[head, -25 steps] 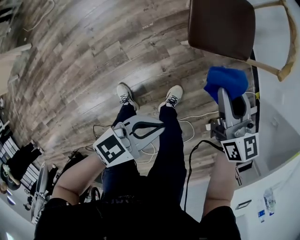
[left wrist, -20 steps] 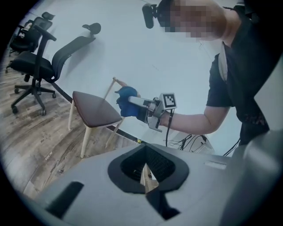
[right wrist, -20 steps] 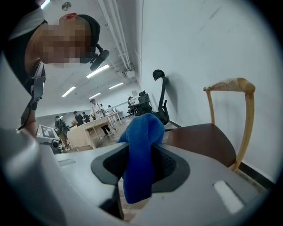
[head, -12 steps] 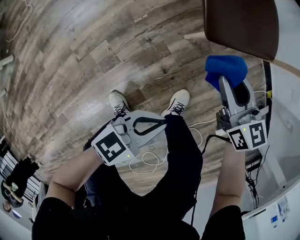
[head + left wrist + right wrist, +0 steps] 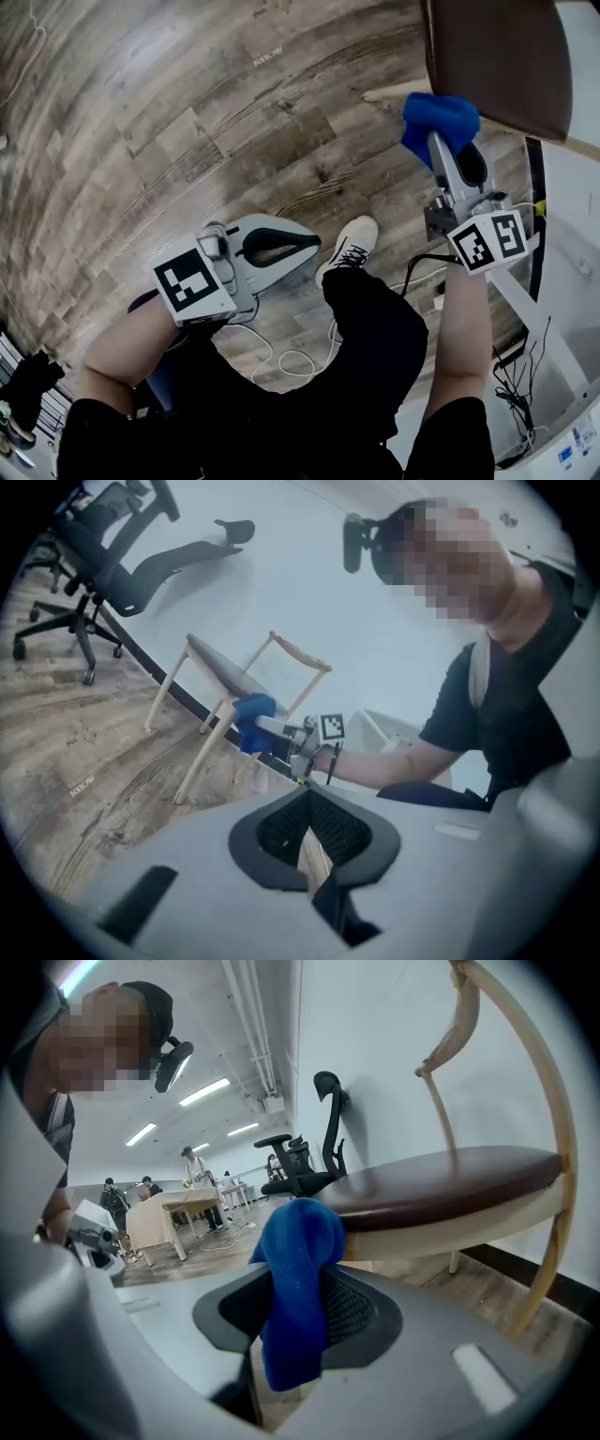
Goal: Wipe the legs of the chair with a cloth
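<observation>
Nearest, the smooth grey left gripper [image 5: 311, 246] has its jaws pressed together on nothing, while the right gripper [image 5: 439, 142] pinches a soft, bunched blue cloth [image 5: 437, 118] between half-spread jaws. Just past it stands the chair [image 5: 497, 56], brown-padded and round-cornered on slim pale wooden legs [image 5: 389, 92], the cloth close by one leg, contact unclear. Beyond, grainy grey-brown plank floor [image 5: 187, 122] lies open to the left; small white lettering [image 5: 266, 58] on one plank is too blurred to read.

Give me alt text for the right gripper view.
The right gripper holds a blue cloth between its jaws, just in front of a wooden chair with a brown padded seat. Black office chairs stand in the background.
</observation>
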Demonstrator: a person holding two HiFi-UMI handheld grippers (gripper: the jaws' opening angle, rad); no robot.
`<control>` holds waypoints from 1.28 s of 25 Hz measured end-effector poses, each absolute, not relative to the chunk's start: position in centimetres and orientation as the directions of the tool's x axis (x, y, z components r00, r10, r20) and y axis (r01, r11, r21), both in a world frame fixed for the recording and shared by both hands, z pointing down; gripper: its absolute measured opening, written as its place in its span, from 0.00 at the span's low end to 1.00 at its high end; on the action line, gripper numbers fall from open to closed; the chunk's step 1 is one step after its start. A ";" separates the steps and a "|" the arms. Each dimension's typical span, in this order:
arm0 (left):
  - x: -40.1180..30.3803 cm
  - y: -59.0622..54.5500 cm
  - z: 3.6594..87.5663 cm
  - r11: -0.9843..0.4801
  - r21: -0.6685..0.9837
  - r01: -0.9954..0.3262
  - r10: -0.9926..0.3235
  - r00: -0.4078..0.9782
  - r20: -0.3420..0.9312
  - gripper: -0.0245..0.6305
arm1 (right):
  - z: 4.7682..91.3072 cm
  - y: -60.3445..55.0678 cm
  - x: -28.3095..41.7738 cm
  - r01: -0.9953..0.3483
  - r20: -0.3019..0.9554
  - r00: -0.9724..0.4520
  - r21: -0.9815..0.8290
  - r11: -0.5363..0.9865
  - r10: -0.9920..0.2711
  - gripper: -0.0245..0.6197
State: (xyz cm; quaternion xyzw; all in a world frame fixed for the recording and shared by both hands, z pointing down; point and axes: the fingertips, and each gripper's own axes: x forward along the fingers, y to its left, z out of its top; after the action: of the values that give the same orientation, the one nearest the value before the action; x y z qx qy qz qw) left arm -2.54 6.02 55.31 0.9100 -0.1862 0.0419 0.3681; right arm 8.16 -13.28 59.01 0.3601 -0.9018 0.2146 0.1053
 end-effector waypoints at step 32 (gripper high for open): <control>-6.9 -3.1 57.8 -0.805 0.460 -0.375 -0.314 0.927 0.206 0.05 | 84.1 -17.6 8.2 -0.725 0.492 -0.671 -0.279 0.630 -0.555 0.26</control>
State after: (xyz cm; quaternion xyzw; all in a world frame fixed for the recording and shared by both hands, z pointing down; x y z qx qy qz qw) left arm -6.93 -3.09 57.85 0.9481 -0.1816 0.0601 0.2540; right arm 8.20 -17.59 84.12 0.3621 -0.8839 0.2327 0.1828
